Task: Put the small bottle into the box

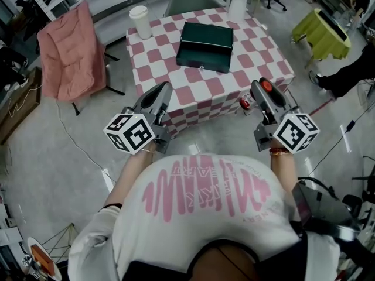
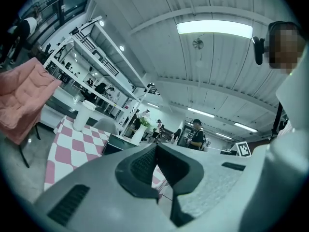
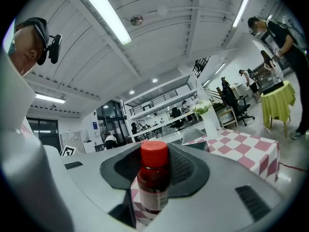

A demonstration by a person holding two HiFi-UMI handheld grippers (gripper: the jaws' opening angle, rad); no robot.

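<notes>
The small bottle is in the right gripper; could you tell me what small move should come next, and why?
Probably reach the left gripper forward to the front edge of the box and lift its lid. The box looks closed on the table, the right gripper grips the small bottle, and the left gripper is empty.
</notes>
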